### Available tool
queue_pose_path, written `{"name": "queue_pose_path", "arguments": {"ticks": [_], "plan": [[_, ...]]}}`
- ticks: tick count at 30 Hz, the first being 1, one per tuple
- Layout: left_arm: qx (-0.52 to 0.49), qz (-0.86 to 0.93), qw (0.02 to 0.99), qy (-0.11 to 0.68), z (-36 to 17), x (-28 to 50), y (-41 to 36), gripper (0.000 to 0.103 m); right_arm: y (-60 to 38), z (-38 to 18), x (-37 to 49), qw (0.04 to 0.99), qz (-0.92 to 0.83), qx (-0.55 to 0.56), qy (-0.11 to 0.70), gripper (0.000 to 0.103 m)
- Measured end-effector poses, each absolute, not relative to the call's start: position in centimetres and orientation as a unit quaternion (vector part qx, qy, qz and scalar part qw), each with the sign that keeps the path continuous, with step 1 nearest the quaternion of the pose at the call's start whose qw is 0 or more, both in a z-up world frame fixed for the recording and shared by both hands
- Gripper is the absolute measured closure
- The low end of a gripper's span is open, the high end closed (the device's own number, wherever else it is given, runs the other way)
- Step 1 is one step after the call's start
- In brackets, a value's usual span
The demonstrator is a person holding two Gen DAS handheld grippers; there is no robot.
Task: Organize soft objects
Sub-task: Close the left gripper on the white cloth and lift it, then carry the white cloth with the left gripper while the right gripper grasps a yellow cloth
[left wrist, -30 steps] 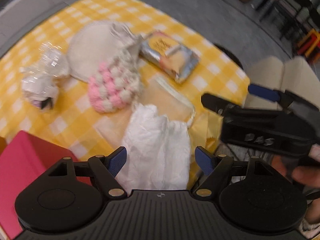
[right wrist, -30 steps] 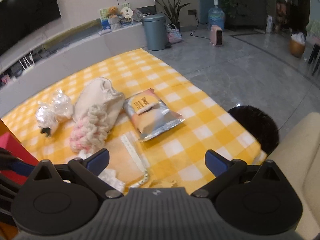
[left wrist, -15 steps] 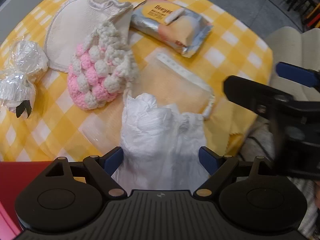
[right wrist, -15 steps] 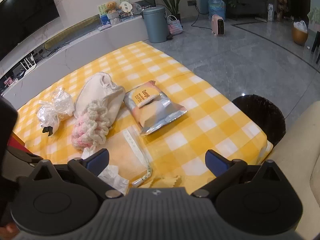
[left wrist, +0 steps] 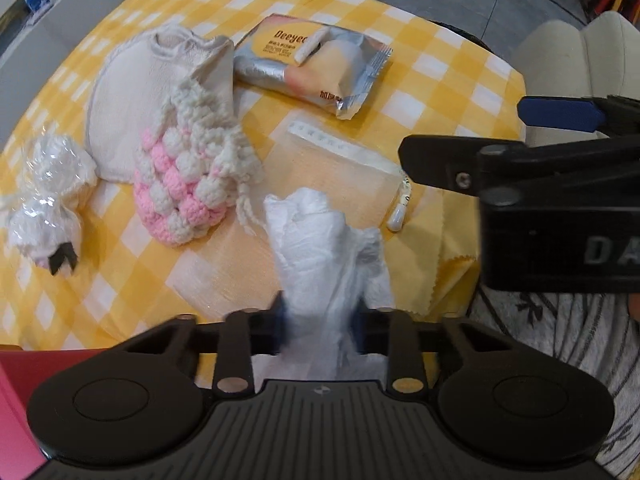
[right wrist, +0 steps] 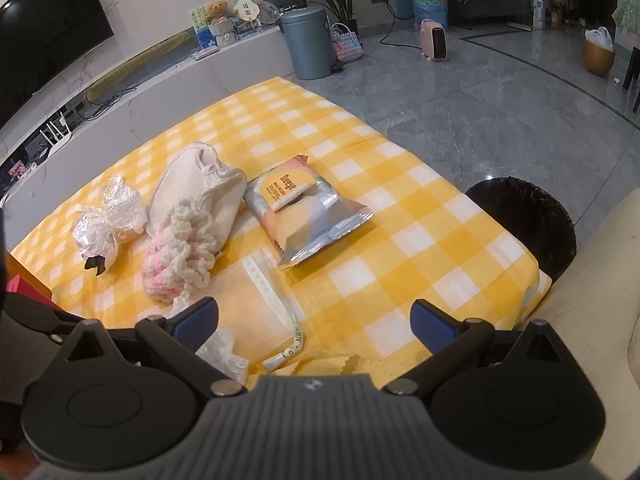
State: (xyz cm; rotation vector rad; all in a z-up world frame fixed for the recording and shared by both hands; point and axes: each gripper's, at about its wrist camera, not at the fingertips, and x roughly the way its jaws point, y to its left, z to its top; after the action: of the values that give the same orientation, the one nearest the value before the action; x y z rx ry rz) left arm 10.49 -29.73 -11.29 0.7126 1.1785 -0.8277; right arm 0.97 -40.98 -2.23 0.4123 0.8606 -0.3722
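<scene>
Now the left gripper (left wrist: 320,318) has its fingers squeezed on the white crumpled cloth (left wrist: 328,248) at the surface's (left wrist: 420,80) near edge. Lift slowly so it stays bunched. The right gripper (right wrist: 314,322) waits, fingers wide apart.

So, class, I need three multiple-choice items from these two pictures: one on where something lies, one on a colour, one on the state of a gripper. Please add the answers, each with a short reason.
1. Where does the wipes packet lie relative to the knitted pouch?
A. underneath it
B. beyond it and to its right
C. inside the red box

2. What colours is the knitted pouch?
A. pink and cream
B. blue and grey
C. green and black

3. What is the left gripper doing?
A. open above the table
B. shut on the white cloth
C. shut on the wipes packet

Answers: B, the packet lies apart, farther up the yellow checked tablecloth; A, its bobbles show those colours; B, the fingers pinch the cloth's lower end.
</scene>
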Motion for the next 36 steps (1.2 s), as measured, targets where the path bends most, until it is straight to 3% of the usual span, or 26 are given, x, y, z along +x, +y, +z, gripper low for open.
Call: {"name": "queue_pose_path", "arguments": {"ticks": [5,15,22,25,32,36], "plan": [[0.302,-0.364,0.703,0.531,-9.9,10.7,-29.5,0.085,-41.0,-2.3,1.0,0.872,-0.178,0.198,0.411,0.003],[0.211,-0.371,0.772,0.471,-3.2,10.6,-25.0,0.083,-41.2,-2.6,1.2,0.868,-0.176,0.203,0.418,0.003],[0.180,-0.348,0.788,0.474,-2.9,11.7,-23.3,0.085,-40.6,-2.5,1.4,0.871,-0.172,0.182,0.423,0.003],[0.162,-0.348,0.795,0.469,-2.7,12.1,-22.7,0.085,-38.7,-1.6,0.9,0.896,-0.133,0.117,0.408,0.003],[0.156,-0.339,0.808,0.455,-2.2,12.4,-21.9,0.085,-30.2,-2.4,1.9,0.891,-0.021,-0.154,0.427,0.003],[0.138,-0.333,0.817,0.449,-1.8,12.8,-20.9,0.085,-29.9,-3.2,2.6,0.876,0.000,-0.174,0.450,0.003]]}}
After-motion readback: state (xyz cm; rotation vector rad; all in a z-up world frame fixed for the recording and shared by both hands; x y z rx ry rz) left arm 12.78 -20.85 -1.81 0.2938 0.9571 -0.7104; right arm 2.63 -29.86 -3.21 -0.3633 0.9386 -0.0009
